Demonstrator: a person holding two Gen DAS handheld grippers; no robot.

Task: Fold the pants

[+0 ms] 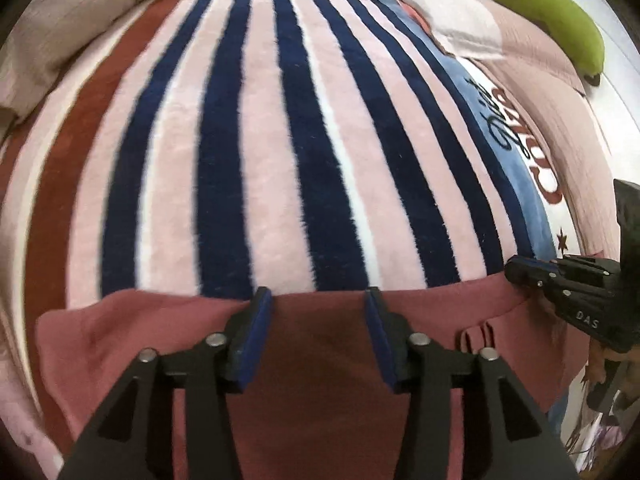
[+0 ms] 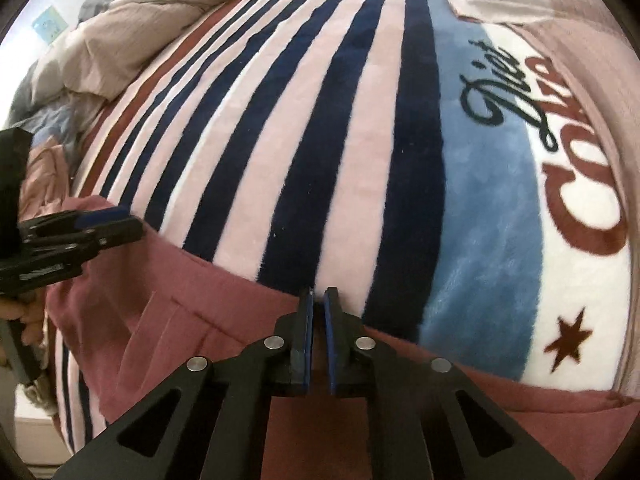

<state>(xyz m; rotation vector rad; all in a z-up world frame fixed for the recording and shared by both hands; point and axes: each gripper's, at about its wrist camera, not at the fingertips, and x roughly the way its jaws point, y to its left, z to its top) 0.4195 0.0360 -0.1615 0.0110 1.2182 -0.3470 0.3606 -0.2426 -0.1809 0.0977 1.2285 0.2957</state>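
Observation:
Dusty-red pants [image 1: 320, 340] lie flat on a striped blanket [image 1: 260, 140] at the near edge of a bed; they also show in the right wrist view [image 2: 180, 312]. My left gripper [image 1: 318, 298] hovers over the pants' far edge with its jaws wide apart and nothing between them. My right gripper [image 2: 319, 296] has its jaws nearly closed at the far edge of the pants; whether it pinches the fabric is hidden. The right gripper also shows at the right of the left wrist view [image 1: 516, 270], and the left gripper at the left of the right wrist view [image 2: 132, 222].
The blanket has navy, pink and white stripes, a blue band and red "Diet Coke" lettering [image 2: 560, 140]. A beige duvet [image 2: 120, 40] is bunched at the far left. A green banana-shaped plush [image 1: 552, 20] lies on pink bedding [image 1: 540, 80] at the far right.

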